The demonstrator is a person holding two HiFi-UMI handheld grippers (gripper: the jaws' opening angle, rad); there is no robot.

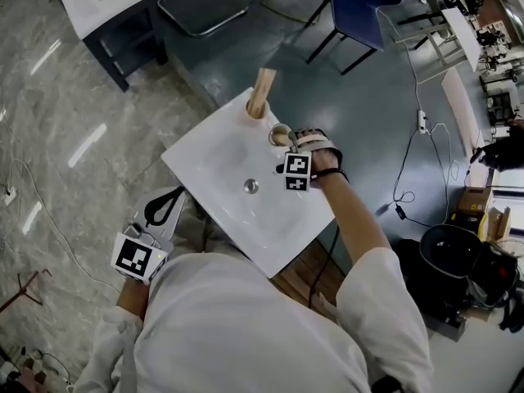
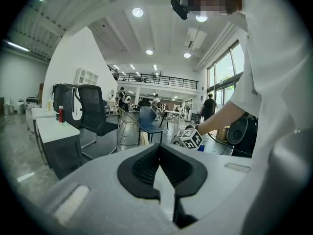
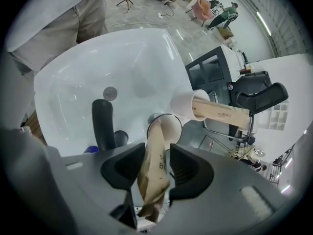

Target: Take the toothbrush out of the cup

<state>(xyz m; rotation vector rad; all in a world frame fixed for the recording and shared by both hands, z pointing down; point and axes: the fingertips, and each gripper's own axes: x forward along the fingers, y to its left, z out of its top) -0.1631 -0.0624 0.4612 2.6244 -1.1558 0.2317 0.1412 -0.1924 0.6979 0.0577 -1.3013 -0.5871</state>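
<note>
- We see the right gripper [image 3: 156,155] pointing steeply down over the back rim of a white sink [image 3: 78,82]. Its jaws are spread wide.
- The toothbrush [image 3: 155,168], in a brown paper wrapper, passes between those jaws. We cannot tell whether either pad touches it.
- The toothbrush's lower end sits in a white cup [image 3: 168,126], and we look down into the cup's mouth. The cup stands on the rim just beside a black faucet [image 3: 101,121].
- A second cup [image 3: 186,104] holds a second toothbrush [image 3: 222,113], also wrapped. It sits just behind the first cup, at the sink's far corner.
- A round drain [image 3: 110,93] lies in the basin, well apart from both cups.
- In the head view, the right gripper [image 1: 288,144] hangs over the cup [image 1: 279,133]. The left gripper [image 1: 176,201] is held low at the sink's [image 1: 221,162] near left edge.
- In its own view, the left gripper [image 2: 160,153] has its jaws pressed together with nothing between them.
</note>
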